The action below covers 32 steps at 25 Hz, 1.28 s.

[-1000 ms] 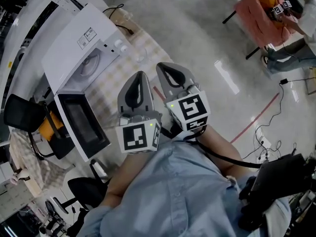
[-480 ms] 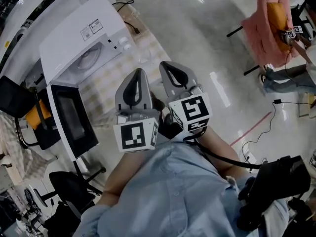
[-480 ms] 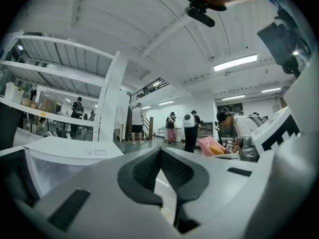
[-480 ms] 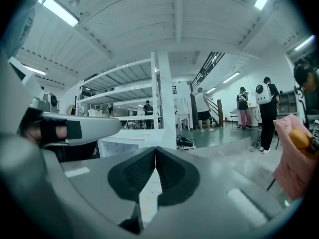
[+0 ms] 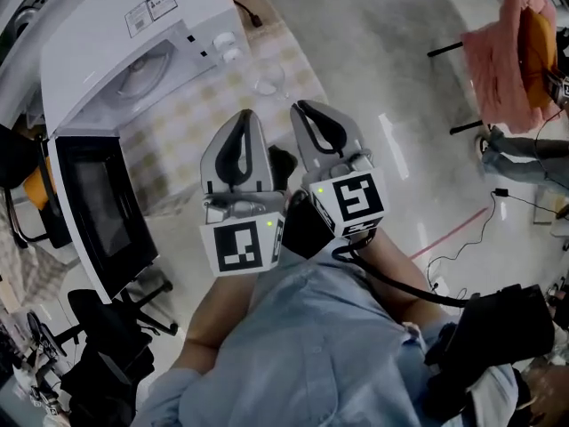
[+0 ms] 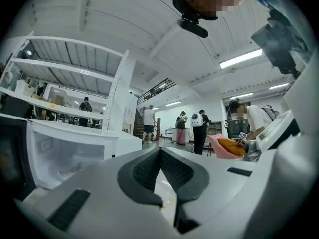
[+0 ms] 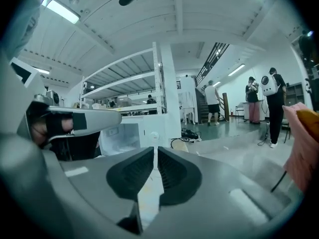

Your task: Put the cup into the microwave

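Note:
A clear glass cup [image 5: 268, 83] stands on the checkered tablecloth [image 5: 191, 127], to the right of the white microwave [image 5: 133, 34]. The microwave's door [image 5: 89, 207] hangs wide open, and its white cavity shows in the left gripper view [image 6: 65, 153]. Both grippers are held side by side over the near edge of the table, short of the cup. My left gripper [image 5: 248, 119] is shut with nothing in it, its pads meeting [image 6: 160, 151]. My right gripper [image 5: 306, 109] is also shut and empty, with only a hairline slit between its pads [image 7: 154, 151].
Black office chairs [image 5: 107, 327] stand below the open door at the left. A chair draped in pink cloth [image 5: 502, 52] and a floor cable [image 5: 462, 238] are off to the right. Several people stand far down the hall [image 6: 199, 131].
Both grippers have sunk together toward the table's near edge, still side by side. The microwave and cup now sit higher and further left in the head view.

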### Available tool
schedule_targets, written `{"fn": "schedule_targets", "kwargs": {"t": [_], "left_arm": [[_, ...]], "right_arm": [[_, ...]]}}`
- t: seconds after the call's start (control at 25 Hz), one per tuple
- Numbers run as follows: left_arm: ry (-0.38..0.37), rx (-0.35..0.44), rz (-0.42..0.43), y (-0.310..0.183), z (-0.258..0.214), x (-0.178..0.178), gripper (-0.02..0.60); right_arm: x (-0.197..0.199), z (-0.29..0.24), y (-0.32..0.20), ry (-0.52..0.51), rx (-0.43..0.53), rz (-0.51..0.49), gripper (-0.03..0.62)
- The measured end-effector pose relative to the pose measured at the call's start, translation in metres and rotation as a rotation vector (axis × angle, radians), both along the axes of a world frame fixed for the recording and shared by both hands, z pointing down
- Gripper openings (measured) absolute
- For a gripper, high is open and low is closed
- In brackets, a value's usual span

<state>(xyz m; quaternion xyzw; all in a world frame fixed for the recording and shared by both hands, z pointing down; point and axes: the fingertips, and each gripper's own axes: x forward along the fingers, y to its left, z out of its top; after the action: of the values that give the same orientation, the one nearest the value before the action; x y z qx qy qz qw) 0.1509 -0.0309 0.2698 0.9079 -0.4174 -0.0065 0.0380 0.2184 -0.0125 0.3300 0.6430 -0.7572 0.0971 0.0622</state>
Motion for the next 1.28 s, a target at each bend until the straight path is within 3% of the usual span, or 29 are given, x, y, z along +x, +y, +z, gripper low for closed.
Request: {"fn": "schedule_targets", "kwargs": {"t": [0.28, 0.44, 0.6, 0.92, 1.12, 1.28], "left_arm": [[0.008, -0.039, -0.035, -0.014, 0.053, -0.002, 0.006], [0.007, -0.054, -0.050, -0.023, 0.069, -0.001, 0.006], [0.003, -0.077, -0.059, -0.030, 0.078, -0.005, 0.006], [0.015, -0.106, -0.095, -0.055, 0.087, -0.013, 0.006], [0.014, -0.146, -0.107, -0.070, 0.101, -0.018, 0.006], [0.014, -0.179, -0.123, -0.084, 0.111, -0.022, 0.006]], "right_arm": [[-0.005, 0.061, -0.007, -0.018, -0.045, -0.034, 0.064], [-0.007, 0.084, -0.013, -0.020, -0.072, -0.070, 0.167], [-0.005, 0.101, -0.021, -0.011, -0.093, -0.063, 0.227], [-0.007, 0.127, -0.051, -0.011, -0.141, -0.073, 0.261], [-0.007, 0.145, -0.073, -0.013, -0.178, -0.087, 0.444], [-0.012, 0.158, -0.089, 0.020, -0.222, -0.143, 0.509]]}}
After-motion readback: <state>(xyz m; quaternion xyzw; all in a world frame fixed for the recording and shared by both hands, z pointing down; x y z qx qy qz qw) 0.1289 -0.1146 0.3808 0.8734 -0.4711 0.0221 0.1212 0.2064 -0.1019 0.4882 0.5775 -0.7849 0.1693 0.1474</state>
